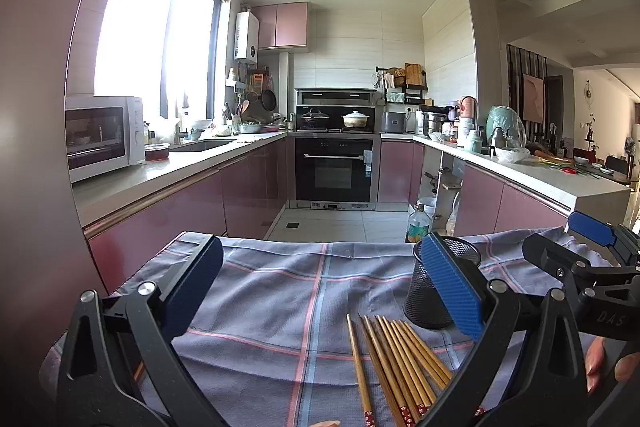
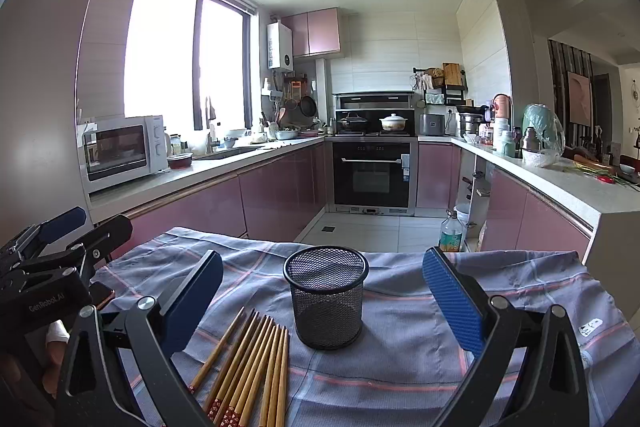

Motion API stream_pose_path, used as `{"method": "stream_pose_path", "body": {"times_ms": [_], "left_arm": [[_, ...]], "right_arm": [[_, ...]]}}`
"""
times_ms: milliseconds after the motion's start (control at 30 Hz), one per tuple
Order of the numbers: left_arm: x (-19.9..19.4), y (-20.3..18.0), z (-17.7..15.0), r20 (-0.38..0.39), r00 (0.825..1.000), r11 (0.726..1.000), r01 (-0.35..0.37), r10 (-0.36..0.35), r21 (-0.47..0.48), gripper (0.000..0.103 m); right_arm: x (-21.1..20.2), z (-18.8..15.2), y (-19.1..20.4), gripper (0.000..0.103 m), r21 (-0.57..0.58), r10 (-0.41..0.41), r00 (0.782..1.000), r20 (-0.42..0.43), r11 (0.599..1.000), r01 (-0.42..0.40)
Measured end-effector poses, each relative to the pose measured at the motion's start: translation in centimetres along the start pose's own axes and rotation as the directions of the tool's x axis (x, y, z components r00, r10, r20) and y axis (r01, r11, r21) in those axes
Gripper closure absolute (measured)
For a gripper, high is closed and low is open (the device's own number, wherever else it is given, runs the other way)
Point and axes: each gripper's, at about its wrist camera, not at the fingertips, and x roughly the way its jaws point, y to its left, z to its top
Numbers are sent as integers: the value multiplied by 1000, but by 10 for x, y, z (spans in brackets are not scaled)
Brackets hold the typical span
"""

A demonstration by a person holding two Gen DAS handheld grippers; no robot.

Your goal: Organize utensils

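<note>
Kitchen scene. Surface (image 2: 400,367) covered with a blue-grey checked cloth (image 1: 280,307).

Left gripper (image 1: 322,289): fingers spread to full width, nothing between them but cloth. Right gripper (image 2: 322,297): fingers likewise fully spread, gripping nothing; the cup stands between them in that view, untouched.

Chopsticks (image 2: 248,367): a loose bundle of wooden pairs with red patterned ends, lying flat on the cloth, fanned slightly. They sit just beside the cup, on its left as seen from the right wrist.

Cup (image 2: 326,297): black mesh, upright, looks empty.

Each gripper shows at the edge of the other's view, with part of a hand (image 1: 600,355) behind it.
</note>
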Motion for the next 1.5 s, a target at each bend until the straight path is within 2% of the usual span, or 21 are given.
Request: {"method": "stream_pose_path", "body": {"times_ms": [1500], "left_arm": [[-2, -2, 2, 2, 1000, 1000, 2, -2, -6, 5]], "right_arm": [[0, -4, -3, 6, 6, 10, 1000, 2, 1000, -10]]}}
